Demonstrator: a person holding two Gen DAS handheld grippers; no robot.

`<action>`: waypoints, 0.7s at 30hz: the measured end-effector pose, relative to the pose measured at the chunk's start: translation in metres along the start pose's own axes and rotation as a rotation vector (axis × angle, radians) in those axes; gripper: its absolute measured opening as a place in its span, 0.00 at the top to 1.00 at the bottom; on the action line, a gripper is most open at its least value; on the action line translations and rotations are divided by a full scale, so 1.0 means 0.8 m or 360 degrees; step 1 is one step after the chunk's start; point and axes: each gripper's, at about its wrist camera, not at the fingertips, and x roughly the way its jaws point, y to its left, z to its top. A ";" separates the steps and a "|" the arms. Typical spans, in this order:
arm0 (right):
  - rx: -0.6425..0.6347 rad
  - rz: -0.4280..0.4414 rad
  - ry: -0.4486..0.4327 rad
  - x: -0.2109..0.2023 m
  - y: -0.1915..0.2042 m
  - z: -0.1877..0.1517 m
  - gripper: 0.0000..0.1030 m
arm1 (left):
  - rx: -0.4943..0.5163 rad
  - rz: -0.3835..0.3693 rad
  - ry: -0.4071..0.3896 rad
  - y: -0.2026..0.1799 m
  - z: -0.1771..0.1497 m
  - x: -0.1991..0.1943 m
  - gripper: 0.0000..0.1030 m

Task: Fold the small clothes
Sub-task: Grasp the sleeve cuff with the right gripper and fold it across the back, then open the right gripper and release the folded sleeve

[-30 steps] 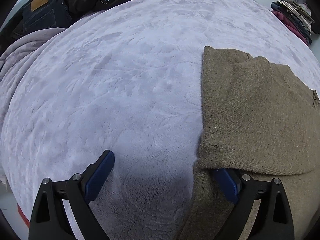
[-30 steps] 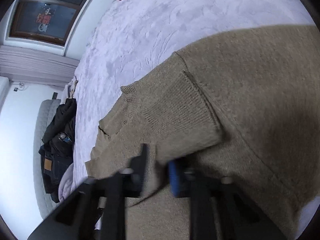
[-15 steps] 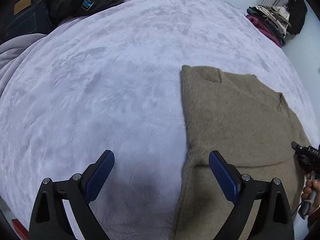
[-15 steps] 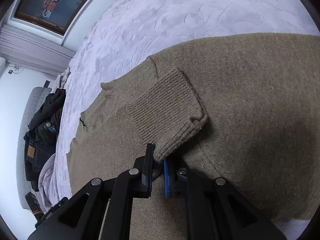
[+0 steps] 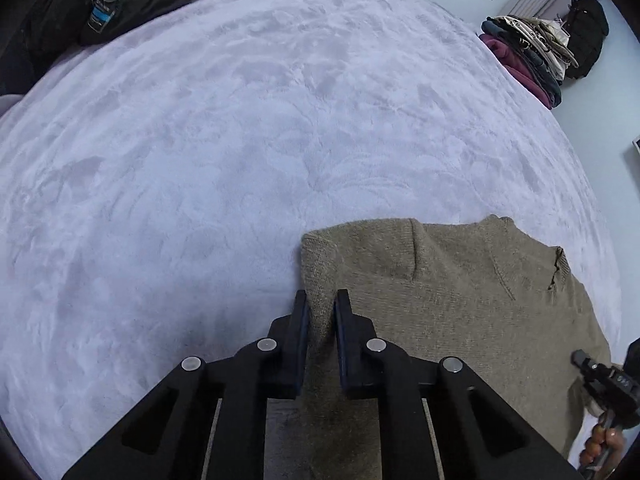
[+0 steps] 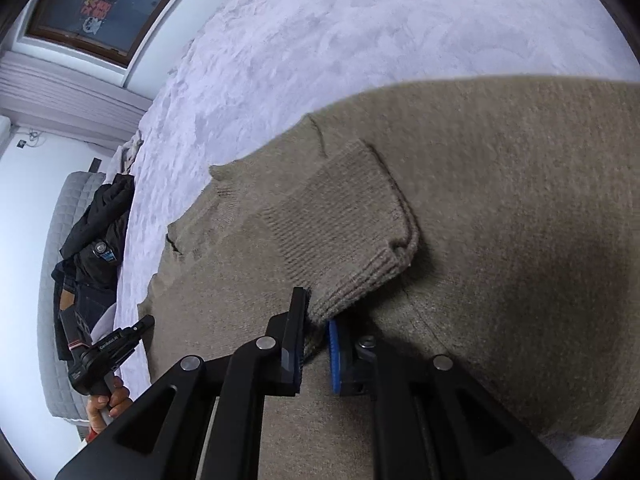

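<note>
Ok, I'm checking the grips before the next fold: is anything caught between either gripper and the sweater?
Nothing visible. The left gripper is pinched directly on the sweater's side edge, and the right gripper is clamped on the sleeve cuff. Only bare purple blanket lies around the garment.

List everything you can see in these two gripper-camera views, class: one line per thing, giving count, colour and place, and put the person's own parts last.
sweater: one, olive-brown knit, spread on the bed, its sleeve folded over the body.
blanket: one, pale lilac plush, covering the bed.
dark clothes pile: one, black and navy, far left edge of the bed.
folded clothes stack: one, maroon, navy and beige, far right corner.
black bag: one, behind that stack.
window: one, dark-framed, on the wall.
left gripper: one, black, shut on the sweater's edge.
right gripper: one, black with blue pad, shut on the sleeve cuff.
hand: one, holding the left gripper's handle.
</note>
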 end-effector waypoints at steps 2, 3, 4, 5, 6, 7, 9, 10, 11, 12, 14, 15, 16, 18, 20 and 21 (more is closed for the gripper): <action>-0.0113 0.0026 -0.0042 -0.008 0.023 0.005 0.91 | -0.0018 0.0004 0.0030 0.014 -0.003 0.008 0.87; -0.0140 0.0035 -0.0051 -0.009 0.028 0.008 0.91 | -0.0023 0.0001 0.0041 0.019 -0.004 0.014 0.87; -0.0156 0.0020 -0.0051 -0.007 0.030 0.009 0.91 | -0.0013 0.0000 0.0039 0.021 -0.005 0.017 0.87; -0.0153 -0.0018 -0.0044 -0.003 0.026 0.010 0.91 | 0.0014 0.0021 0.0032 0.018 -0.006 0.018 0.87; -0.0121 -0.0056 -0.0029 0.002 0.017 0.009 0.91 | 0.0052 0.0058 0.0020 0.012 -0.007 0.016 0.87; -0.0080 -0.0083 -0.0014 0.006 0.005 0.006 0.91 | 0.0080 0.0092 0.0005 0.007 -0.008 0.014 0.85; 0.0014 -0.0025 -0.0025 0.005 -0.017 0.000 0.93 | 0.0106 0.0178 -0.0008 0.002 -0.009 0.010 0.71; 0.0048 -0.0001 -0.0034 0.001 -0.022 -0.002 0.89 | 0.0113 0.0246 -0.0022 0.001 -0.011 0.005 0.51; 0.0063 0.0002 -0.0037 -0.004 -0.023 -0.004 0.86 | 0.0117 0.0287 -0.0041 0.000 -0.013 0.000 0.41; 0.0061 -0.0011 -0.0034 -0.008 -0.023 -0.004 0.82 | 0.0120 0.0298 -0.0064 0.000 -0.017 -0.007 0.37; 0.0047 -0.0037 -0.0021 -0.016 -0.021 -0.004 0.73 | 0.0164 0.0261 -0.0051 -0.005 -0.023 -0.017 0.37; 0.0050 -0.0038 -0.0016 -0.020 -0.021 -0.005 0.64 | 0.0196 0.0263 -0.0046 -0.011 -0.026 -0.020 0.36; 0.0059 -0.0036 -0.0016 -0.026 -0.022 -0.005 0.60 | 0.0231 0.0263 -0.0044 -0.017 -0.029 -0.024 0.36; 0.0084 -0.0046 -0.0029 -0.036 -0.023 -0.008 0.58 | 0.0277 0.0246 -0.0043 -0.031 -0.039 -0.037 0.36; 0.0117 -0.0062 -0.0034 -0.045 -0.026 -0.014 0.58 | 0.0298 0.0199 -0.0044 -0.048 -0.052 -0.049 0.34; 0.0134 -0.0078 -0.0030 -0.048 -0.027 -0.017 0.58 | 0.0312 0.0178 -0.0040 -0.058 -0.059 -0.054 0.34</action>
